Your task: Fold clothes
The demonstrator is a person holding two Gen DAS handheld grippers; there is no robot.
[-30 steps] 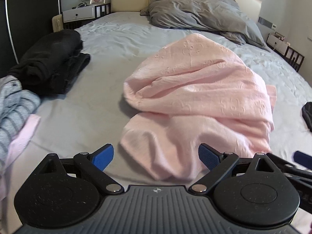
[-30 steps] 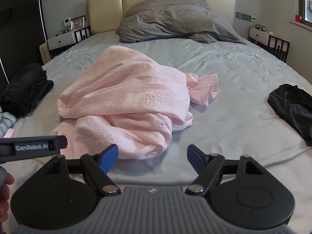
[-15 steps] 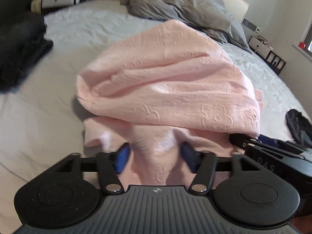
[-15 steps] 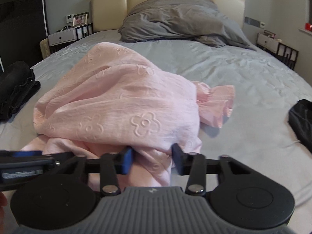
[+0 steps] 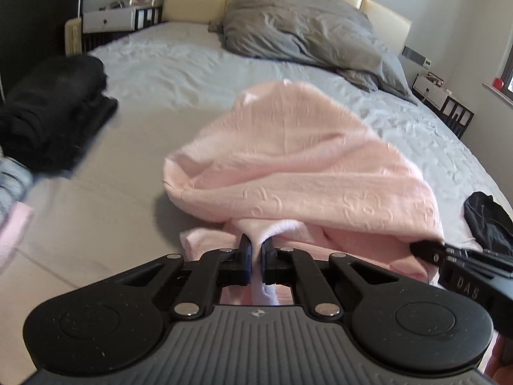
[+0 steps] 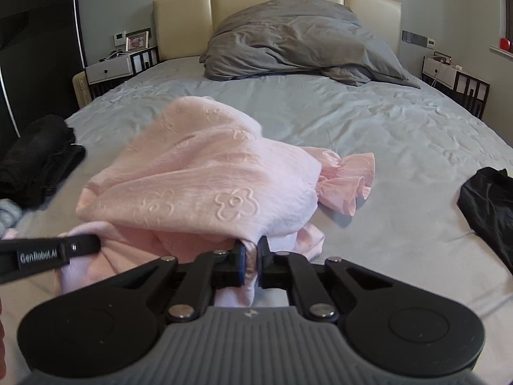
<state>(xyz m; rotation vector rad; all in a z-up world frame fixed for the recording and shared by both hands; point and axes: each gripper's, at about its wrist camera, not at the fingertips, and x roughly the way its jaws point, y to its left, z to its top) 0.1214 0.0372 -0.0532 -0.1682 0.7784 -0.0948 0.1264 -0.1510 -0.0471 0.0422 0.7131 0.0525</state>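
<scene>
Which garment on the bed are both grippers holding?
On the grey bed, in front of the grey duvet, lies a pink garment. The left gripper and right gripper pinch its near edge. Embossed flowers and a ruffled cuff distinguish it from the black clothes.

garment [image 6: 198, 186] mid-bed [image 6: 400, 134], duvet [image 6: 298, 41] behind, clothes pile [image 6: 35, 157] left

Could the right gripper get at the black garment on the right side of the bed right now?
Probably not yet: the right gripper is closing on the pink garment, with fabric pinched between its jaws. The bed toward the black garment looks unobstructed once it lets go.
</scene>
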